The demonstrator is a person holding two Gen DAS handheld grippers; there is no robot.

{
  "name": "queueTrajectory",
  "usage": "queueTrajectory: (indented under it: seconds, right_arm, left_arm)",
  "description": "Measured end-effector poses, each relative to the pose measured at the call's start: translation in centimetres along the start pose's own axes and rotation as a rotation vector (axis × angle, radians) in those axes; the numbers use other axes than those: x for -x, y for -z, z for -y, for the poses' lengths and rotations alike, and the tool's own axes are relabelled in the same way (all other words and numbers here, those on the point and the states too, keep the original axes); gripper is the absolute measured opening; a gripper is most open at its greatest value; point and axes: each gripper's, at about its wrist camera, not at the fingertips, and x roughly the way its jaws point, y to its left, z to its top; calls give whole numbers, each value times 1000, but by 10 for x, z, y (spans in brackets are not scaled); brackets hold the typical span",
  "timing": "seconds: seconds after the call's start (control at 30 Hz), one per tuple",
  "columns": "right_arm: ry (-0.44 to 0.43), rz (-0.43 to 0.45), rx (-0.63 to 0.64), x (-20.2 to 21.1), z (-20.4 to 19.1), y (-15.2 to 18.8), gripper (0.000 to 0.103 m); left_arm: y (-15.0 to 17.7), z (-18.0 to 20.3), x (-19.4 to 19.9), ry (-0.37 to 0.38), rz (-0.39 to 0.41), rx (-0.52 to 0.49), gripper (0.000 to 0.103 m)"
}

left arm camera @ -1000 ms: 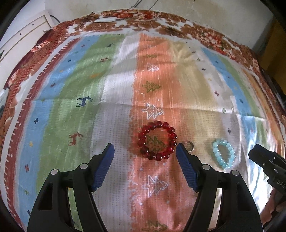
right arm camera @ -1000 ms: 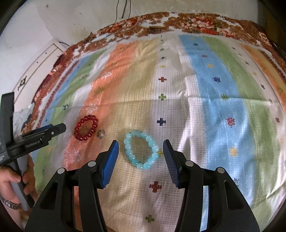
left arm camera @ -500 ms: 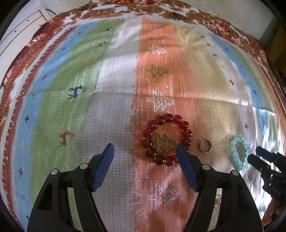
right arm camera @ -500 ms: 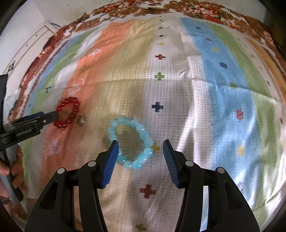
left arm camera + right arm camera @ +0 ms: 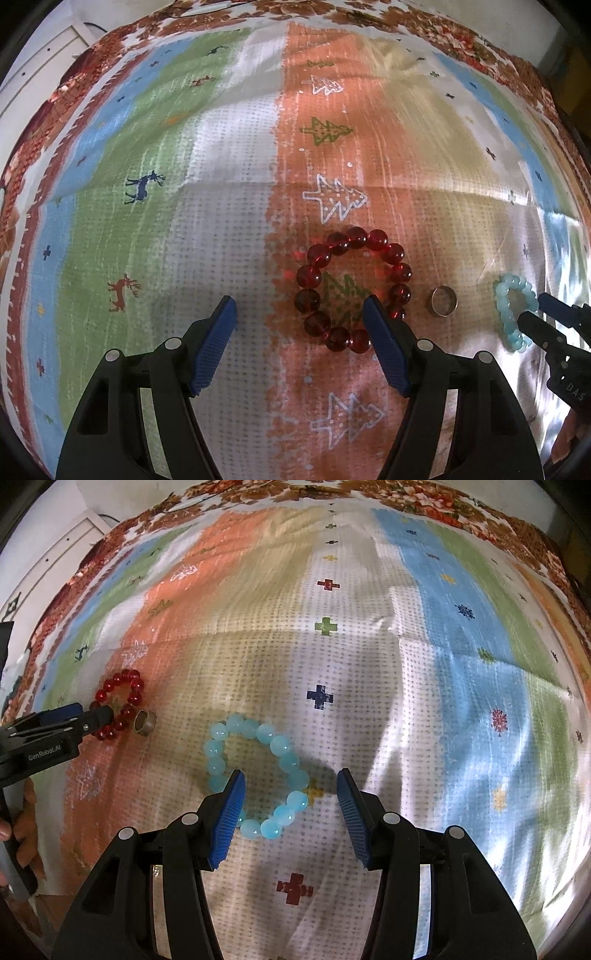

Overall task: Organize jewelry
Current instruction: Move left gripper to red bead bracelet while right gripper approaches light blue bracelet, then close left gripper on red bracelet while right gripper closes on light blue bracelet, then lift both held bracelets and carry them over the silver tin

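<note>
Left tongs [image 5: 299, 314]: released, right pad over red bead bracelet [image 5: 352, 290].
Right tongs [image 5: 291, 788]: released, straddling the near side of blue bead bracelet [image 5: 255, 781].
Ring [image 5: 444, 301]: between bracelets.

The cloth [image 5: 424, 686] is being lit brightly ahead of the tool, glare is being thrown rightward, shadow is being cast beneath it, and edges are being bent and blurred.

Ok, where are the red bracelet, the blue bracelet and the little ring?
red bracelet [image 5: 309, 276], left wrist view, on a left-side bead
blue bracelet [image 5: 280, 744], right wrist view, on an upper-right bead
ring [image 5: 444, 301], left wrist view, on its band
</note>
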Motion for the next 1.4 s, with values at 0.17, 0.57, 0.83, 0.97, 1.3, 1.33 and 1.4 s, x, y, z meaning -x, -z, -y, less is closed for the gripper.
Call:
queueTrajectory:
  seconds: [0.17, 0.57, 0.83, 0.97, 1.3, 1.33, 1.4]
  right_arm:
    - [11, -3, 16, -2, -2, 0, 51]
    - [35, 8, 7, -3, 4, 3, 12]
    - [21, 29, -6, 6, 4, 5, 12]
    - [31, 79, 8, 20, -1, 4, 12]
    - [-30, 179, -27, 43, -3, 8, 12]
    - [-32, 190, -27, 46, -4, 8, 12]
    - [-37, 222, -21, 54, -6, 10, 12]
  left_arm:
    - [1, -2, -3, -1, -4, -13, 63]
    - [3, -4, 1, -25, 2, -25, 14]
    - [3, -5, 9, -15, 11, -2, 13]
    - [4, -4, 22, 5, 57, 7, 13]
    - [11, 8, 56, 76, 165, 2, 13]
    - [12, 11, 60, 76, 182, -2, 13]
    - [14, 14, 67, 88, 197, -1, 13]
